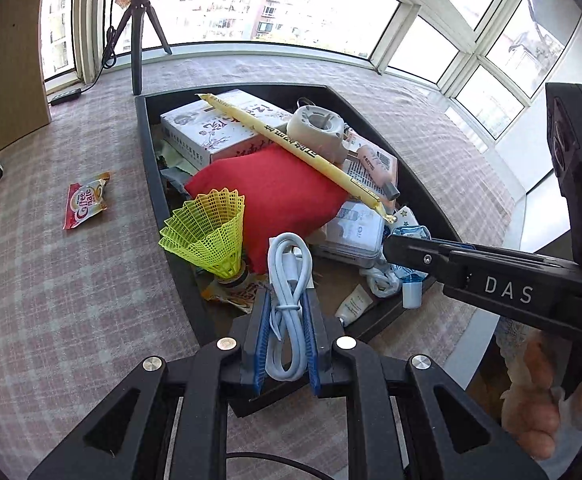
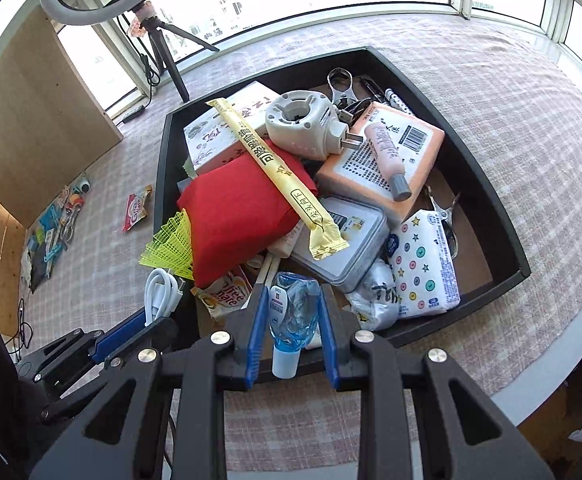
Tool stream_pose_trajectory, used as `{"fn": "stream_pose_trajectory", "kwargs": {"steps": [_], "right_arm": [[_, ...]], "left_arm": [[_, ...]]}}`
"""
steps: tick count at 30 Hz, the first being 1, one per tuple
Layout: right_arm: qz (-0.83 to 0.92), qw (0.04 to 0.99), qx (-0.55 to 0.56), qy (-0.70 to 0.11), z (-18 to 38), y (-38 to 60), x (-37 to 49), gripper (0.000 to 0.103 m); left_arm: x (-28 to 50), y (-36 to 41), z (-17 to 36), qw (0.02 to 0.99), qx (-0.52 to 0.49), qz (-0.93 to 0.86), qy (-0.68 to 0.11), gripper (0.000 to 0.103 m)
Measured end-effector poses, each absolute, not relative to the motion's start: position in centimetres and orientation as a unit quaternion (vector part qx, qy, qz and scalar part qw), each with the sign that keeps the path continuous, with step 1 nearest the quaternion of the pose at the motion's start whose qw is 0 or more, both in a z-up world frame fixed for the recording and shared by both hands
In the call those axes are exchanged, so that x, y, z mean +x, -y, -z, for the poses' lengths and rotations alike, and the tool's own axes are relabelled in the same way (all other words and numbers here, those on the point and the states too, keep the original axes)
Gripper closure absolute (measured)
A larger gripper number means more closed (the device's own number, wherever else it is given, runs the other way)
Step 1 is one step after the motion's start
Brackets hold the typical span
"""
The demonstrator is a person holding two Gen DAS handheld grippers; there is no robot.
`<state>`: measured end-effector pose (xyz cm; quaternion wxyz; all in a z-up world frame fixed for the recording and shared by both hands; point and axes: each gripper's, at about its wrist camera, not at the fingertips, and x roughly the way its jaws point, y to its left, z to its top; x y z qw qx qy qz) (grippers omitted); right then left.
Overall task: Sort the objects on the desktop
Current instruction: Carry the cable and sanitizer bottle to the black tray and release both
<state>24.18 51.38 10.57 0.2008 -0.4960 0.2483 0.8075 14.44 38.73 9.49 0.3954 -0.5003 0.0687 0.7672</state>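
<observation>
White cable [image 1: 289,308] clamped between left tongs [image 1: 287,344], above tray [image 1: 147,152]

One black tray [image 2: 487,184] holds most of the clutter. Two Coffee-mate sachets: one on the cloth at nine o'clock [image 1: 85,200], one in the tray [image 2: 227,300]. One yellow shuttlecock [image 1: 211,232], one red pouch [image 2: 235,216], one white cable [image 1: 289,304], one tissue pack [image 2: 423,264], one white plug-in device [image 2: 303,124], two grippers.

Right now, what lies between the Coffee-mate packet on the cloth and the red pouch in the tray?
In the left wrist view, bare checked cloth, then the black tray wall, before the red pouch; packet.
</observation>
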Motion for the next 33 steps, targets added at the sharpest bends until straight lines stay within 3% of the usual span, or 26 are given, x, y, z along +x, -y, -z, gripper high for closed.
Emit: {"fn": "stream_pose_trajectory", "kwargs": {"steps": [3,5,6,7,18,33], "right_arm": [[-0.812,0.201,-0.488,-0.25,-10.7,-52.5,24.5,0.078],[-0.813,0.198,-0.484,-0.256,-10.8,-53.0,24.4,0.074],[-0.811,0.198,-0.485,-0.261,-10.9,-53.2,24.4,0.063],[-0.813,0.198,-0.481,-0.263,-11.1,-53.3,24.5,0.06],[-0.825,0.185,-0.475,-0.242,-11.9,-51.3,22.4,0.06],[-0.851,0.121,-0.475,-0.189,-13.2,-41.9,14.3,0.06]], "left_arm": [[14.4,-40.2,-9.6,0.402,-0.5,-0.764,-0.073,0.083],[14.1,-40.6,-9.6,0.397,-0.507,-0.762,-0.073,0.052],[14.1,-40.3,-9.8,0.395,-0.499,-0.768,-0.069,0.053],[14.2,-40.2,-10.0,0.391,-0.491,-0.775,-0.073,0.054],[11.9,-36.0,-10.5,0.351,-0.494,-0.793,-0.068,0.059],[6.0,-22.6,-11.6,0.251,-0.492,-0.834,-0.021,0.061]]}}
